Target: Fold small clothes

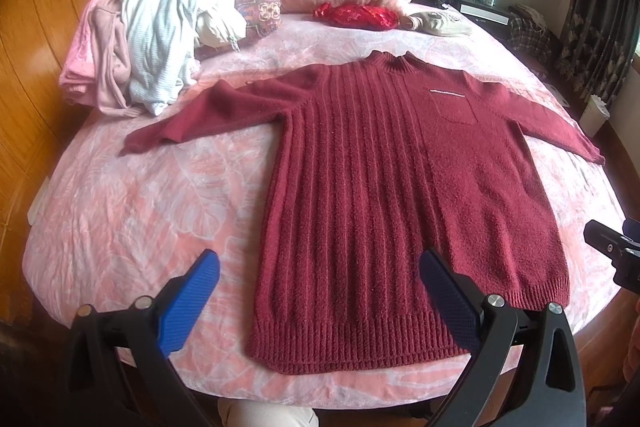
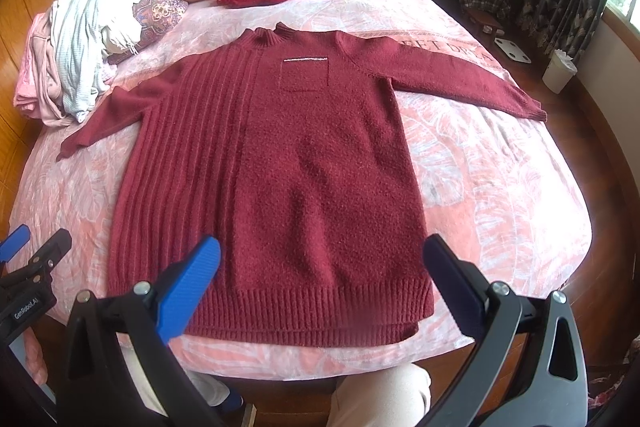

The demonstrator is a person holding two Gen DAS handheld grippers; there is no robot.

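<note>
Two spread, empty grippers, left gripper (image 1: pixel 320 269) and right gripper (image 2: pixel 322 253), hover above the flat dark-red knitted sweater (image 2: pixel 280 155); pinch each sleeve near its cuff, then fold inward evenly.

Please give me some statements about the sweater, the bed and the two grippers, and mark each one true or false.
1. The red sweater lies flat with both sleeves spread out. True.
2. The left gripper is shut on the hem. False: it is open, holding nothing.
3. The sweater has a chest pocket. True.
4. The right gripper holds a sleeve. False: it is open and empty.
5. The bed cover is plain blue. False: pink, patterned.
</note>
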